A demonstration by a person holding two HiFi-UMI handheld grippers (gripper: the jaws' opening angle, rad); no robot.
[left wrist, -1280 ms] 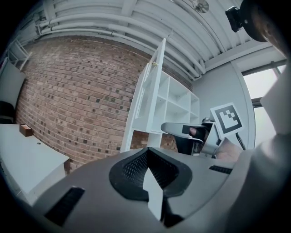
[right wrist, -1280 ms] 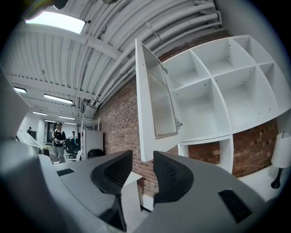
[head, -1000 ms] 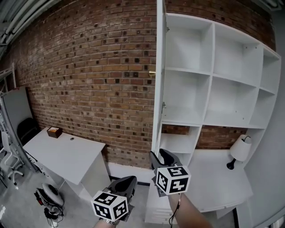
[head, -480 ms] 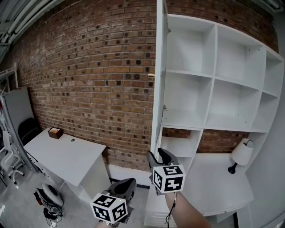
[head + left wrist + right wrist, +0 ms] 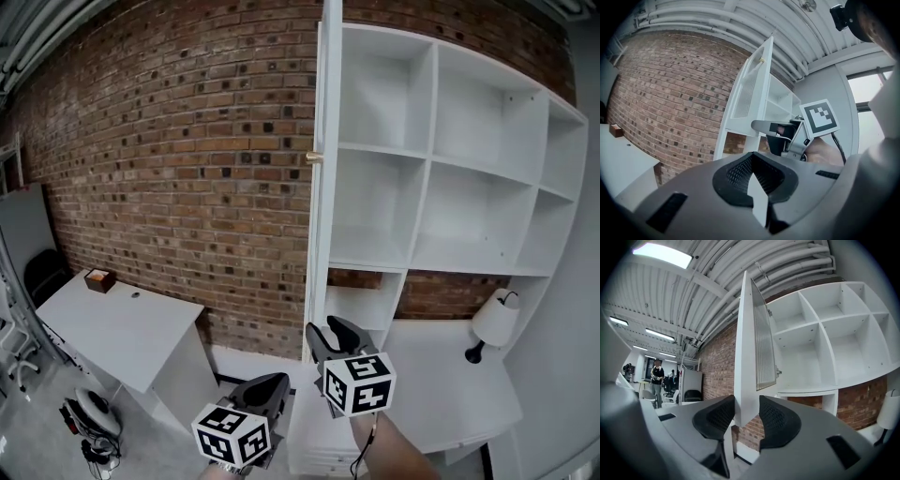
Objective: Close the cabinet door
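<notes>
The tall white cabinet door (image 5: 322,187) stands wide open, edge-on to me, with a small brass knob (image 5: 314,157) on its left face. Beside it are the white cabinet's open shelves (image 5: 422,159). My right gripper (image 5: 325,336) is level at the door's bottom corner. In the right gripper view the door's edge (image 5: 746,357) fills the gap between the right gripper's (image 5: 746,411) pads, whose jaws have just been closing a little on it. My left gripper (image 5: 267,386) hangs lower left, shut and empty (image 5: 752,168), away from the door (image 5: 750,89).
A brick wall (image 5: 169,169) runs behind. A white desk (image 5: 122,328) with a small box (image 5: 97,279) stands at the left. A white lamp (image 5: 492,319) sits on the cabinet's lower counter (image 5: 441,384). A person (image 5: 657,380) stands far off.
The door's edge and both grippers sit a little further left in the head view, and a sliver of the door's left face shows. The desk has slid left.
</notes>
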